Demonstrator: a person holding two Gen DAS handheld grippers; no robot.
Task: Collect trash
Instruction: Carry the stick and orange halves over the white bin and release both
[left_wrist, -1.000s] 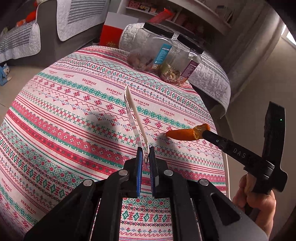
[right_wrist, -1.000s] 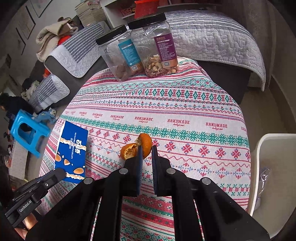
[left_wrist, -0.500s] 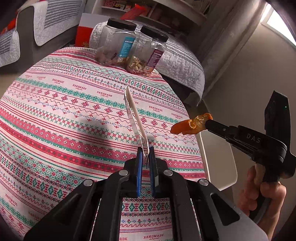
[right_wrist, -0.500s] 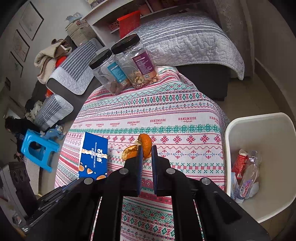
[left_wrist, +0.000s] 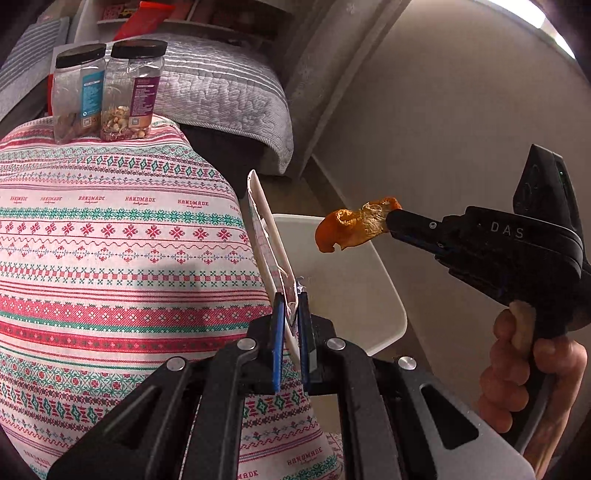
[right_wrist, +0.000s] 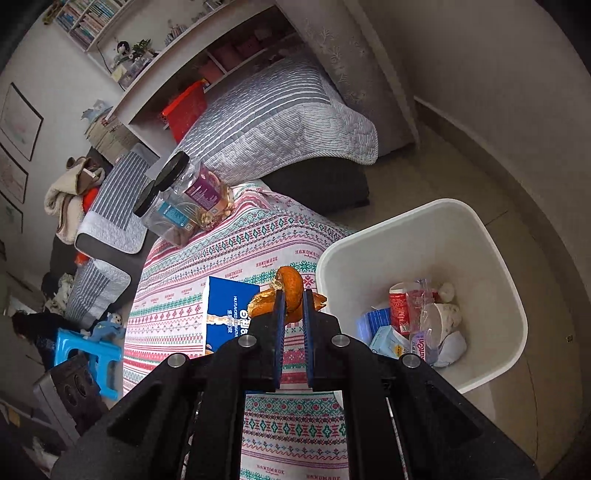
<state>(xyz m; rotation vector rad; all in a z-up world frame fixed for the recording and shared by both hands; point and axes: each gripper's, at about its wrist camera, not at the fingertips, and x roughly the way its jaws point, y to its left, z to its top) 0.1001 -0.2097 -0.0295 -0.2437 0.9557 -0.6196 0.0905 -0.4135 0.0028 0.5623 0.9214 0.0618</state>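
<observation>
My left gripper is shut on a flat white wrapper that sticks up and away, at the table's right edge beside the white bin. A hand holds my right gripper, shut on a curled orange peel hanging in the air over the bin. In the right wrist view the peel is pinched between the blue pads of the gripper, just left of the bin's rim. The bin holds several wrappers and a cup.
A patterned tablecloth covers the table. Two black-lidded snack jars stand at its far edge. A blue box lies on the cloth. A grey quilted sofa, a blue stool and the floor surround the table.
Both grippers have swung to the right, off the middle of the table toward the bin, each still holding its piece. The bin now shows fully in the right wrist view.
</observation>
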